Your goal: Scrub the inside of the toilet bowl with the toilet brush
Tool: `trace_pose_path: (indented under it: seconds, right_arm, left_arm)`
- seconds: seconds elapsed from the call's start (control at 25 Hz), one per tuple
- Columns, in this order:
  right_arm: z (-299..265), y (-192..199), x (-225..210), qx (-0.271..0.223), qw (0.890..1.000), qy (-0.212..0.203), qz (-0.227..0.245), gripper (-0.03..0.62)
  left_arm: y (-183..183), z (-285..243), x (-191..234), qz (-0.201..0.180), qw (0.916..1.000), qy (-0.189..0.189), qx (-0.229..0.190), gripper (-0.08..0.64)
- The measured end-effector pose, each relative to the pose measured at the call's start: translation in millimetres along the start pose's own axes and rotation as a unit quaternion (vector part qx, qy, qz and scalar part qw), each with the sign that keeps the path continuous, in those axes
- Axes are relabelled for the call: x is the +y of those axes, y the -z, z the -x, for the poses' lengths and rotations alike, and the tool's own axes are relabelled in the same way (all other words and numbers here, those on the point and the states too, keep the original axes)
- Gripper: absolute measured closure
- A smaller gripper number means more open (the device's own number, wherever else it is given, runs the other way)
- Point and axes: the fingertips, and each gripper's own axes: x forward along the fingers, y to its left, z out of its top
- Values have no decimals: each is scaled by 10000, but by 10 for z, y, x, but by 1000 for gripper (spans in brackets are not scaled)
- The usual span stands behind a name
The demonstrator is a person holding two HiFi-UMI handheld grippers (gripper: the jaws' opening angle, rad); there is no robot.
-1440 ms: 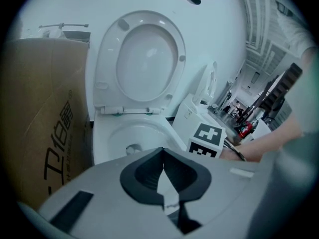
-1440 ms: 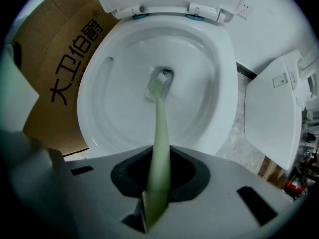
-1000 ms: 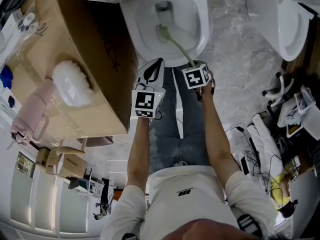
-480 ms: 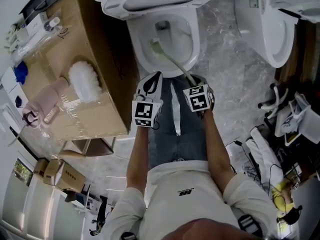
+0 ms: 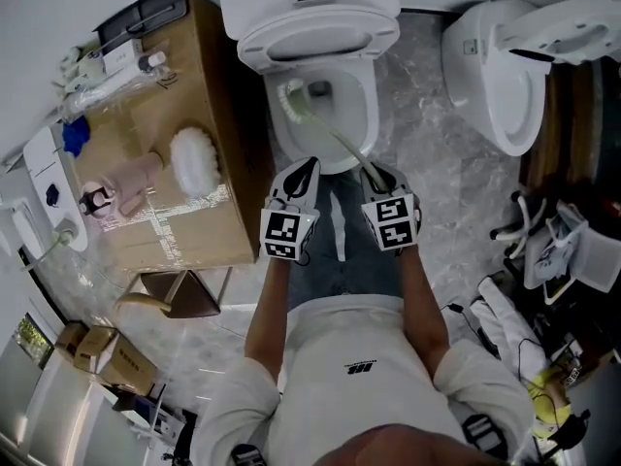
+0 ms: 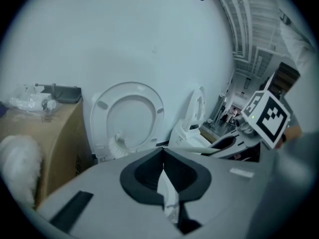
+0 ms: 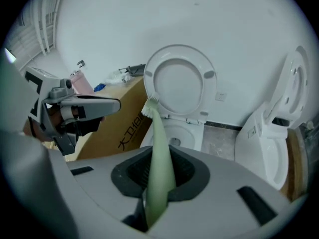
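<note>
A white toilet bowl [image 5: 373,115] stands at the top centre with its seat and lid [image 7: 179,83] raised. My right gripper [image 5: 378,176] is shut on the pale green handle [image 5: 340,144] of the toilet brush. The brush's bristle head [image 5: 291,100] rests against the bowl's left inner side, close to the rim. The right gripper view has the handle [image 7: 159,153] running out from the jaws to the head [image 7: 151,106]. My left gripper [image 5: 301,173] hovers beside it, in front of the bowl, jaws shut. A thin white strip shows in their seam [image 6: 163,183]; I cannot tell what it is.
A large cardboard box [image 5: 194,226] stands left of the toilet, with a fluffy white brush [image 5: 194,163] and bottles on top. A second white toilet [image 5: 505,76] stands at the right. Cables and clutter [image 5: 543,250] lie on the marble floor further right.
The brush head has slid from near the drain to the bowl's left side. The head view has tipped up, so both grippers sit lower in the frame, and the toilet's lid shows.
</note>
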Motion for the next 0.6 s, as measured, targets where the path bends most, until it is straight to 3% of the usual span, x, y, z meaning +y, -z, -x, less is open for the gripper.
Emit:
trace_pose_path:
  seconds: [0.36, 0.6]
  right_arm:
    - [842, -861, 80, -794, 9964, 186, 229, 549]
    - [1165, -1174, 197, -1188, 9920, 197, 386, 549]
  left_arm:
    - [-744, 467, -68, -96, 9994, -91, -328, 551]
    - [-1068, 710, -165, -238, 9986, -86, -463, 551]
